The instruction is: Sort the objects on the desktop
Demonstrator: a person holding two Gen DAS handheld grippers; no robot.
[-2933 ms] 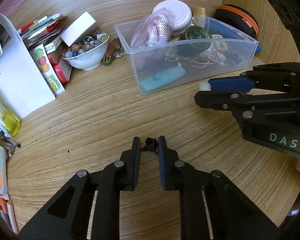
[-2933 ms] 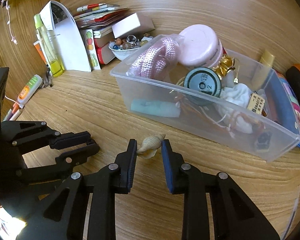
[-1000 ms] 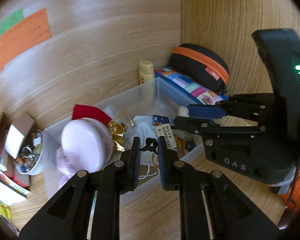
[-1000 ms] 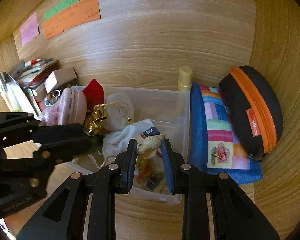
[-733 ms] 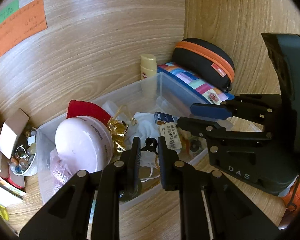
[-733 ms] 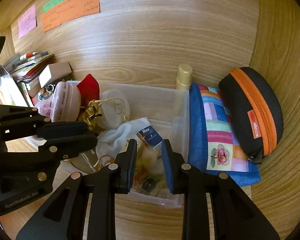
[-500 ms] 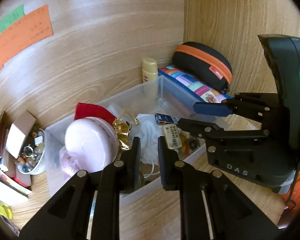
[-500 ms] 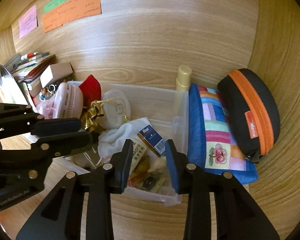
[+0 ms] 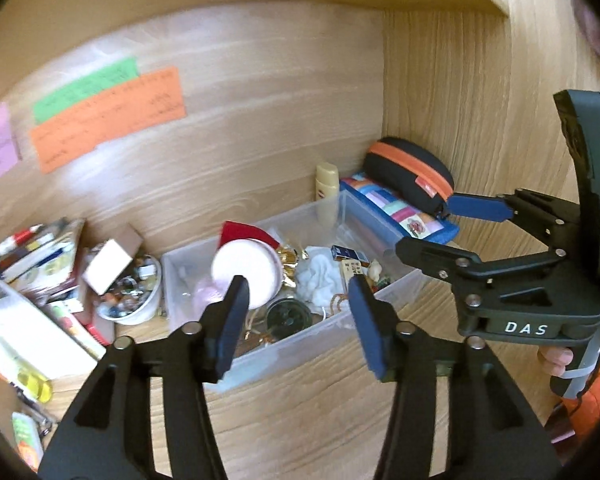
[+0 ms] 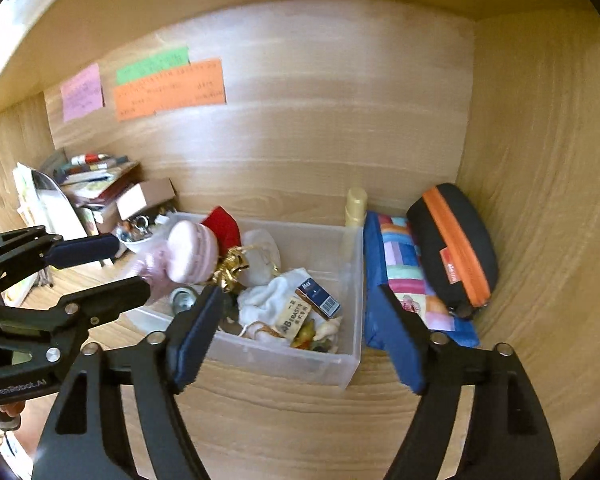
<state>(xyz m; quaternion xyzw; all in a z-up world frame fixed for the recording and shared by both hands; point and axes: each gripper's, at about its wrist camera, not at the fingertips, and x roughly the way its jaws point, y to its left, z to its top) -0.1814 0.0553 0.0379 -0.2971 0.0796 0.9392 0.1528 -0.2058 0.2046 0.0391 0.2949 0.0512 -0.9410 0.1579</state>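
Both the shell (image 10: 331, 327) and the small black clip have left my grippers for the clear bin (image 10: 350, 364), left gripper (image 9: 296, 316) and right gripper (image 10: 296, 332) opening empty (clip not discernible), and I judge a careless withdrawal could snag the bin rim.

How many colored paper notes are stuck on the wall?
3. The pink note is farthest left, the green note is up top in the middle, and the orange note sits just under the green one. None seem hidden.

Shell (image 10: 331, 327) now in bin (image 10: 352, 354), released.
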